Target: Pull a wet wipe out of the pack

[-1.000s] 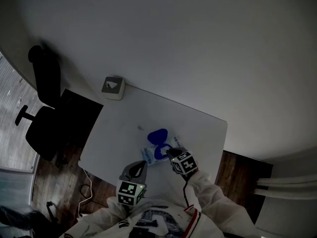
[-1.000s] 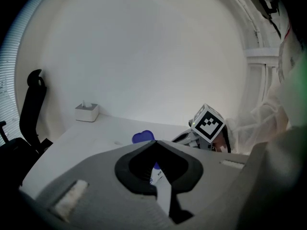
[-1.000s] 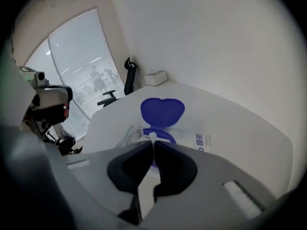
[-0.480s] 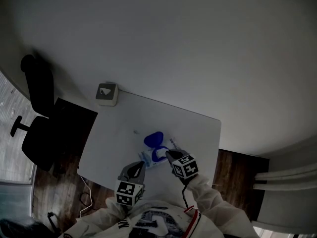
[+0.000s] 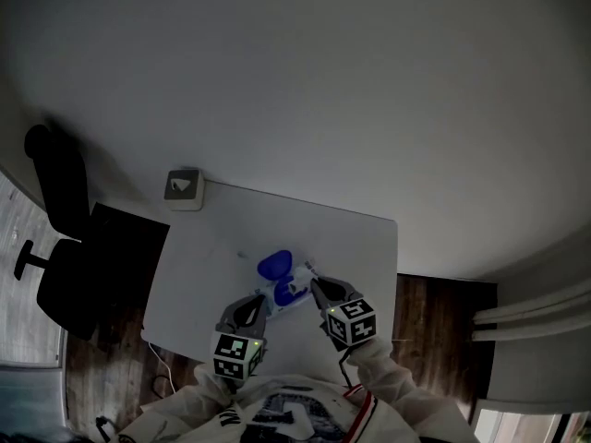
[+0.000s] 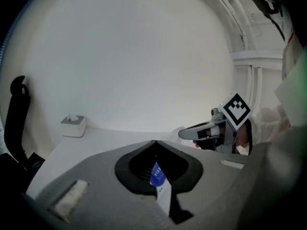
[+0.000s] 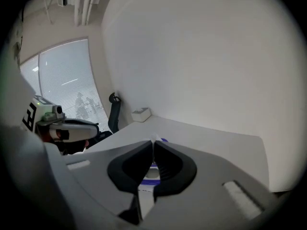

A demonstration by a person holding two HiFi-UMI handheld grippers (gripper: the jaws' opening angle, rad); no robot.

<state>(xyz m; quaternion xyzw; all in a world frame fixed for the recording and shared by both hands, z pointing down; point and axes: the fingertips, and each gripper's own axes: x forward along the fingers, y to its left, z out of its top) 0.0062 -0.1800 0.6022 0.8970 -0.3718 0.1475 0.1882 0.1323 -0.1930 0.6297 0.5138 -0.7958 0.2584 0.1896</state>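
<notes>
Just inside the table's (image 5: 355,247) near edge, the left tongs (image 6: 154,145) are clamped on one pack (image 5: 284,293), its blue lid (image 5: 274,265) open. The right tongs (image 7: 153,141), jaws together, pinch one white wipe (image 7: 145,198) just above the pack. One box (image 5: 185,189) sits at the far-left corner and one black chair (image 5: 60,247) stands off the left edge, on a dark wood floor (image 5: 434,307).
</notes>
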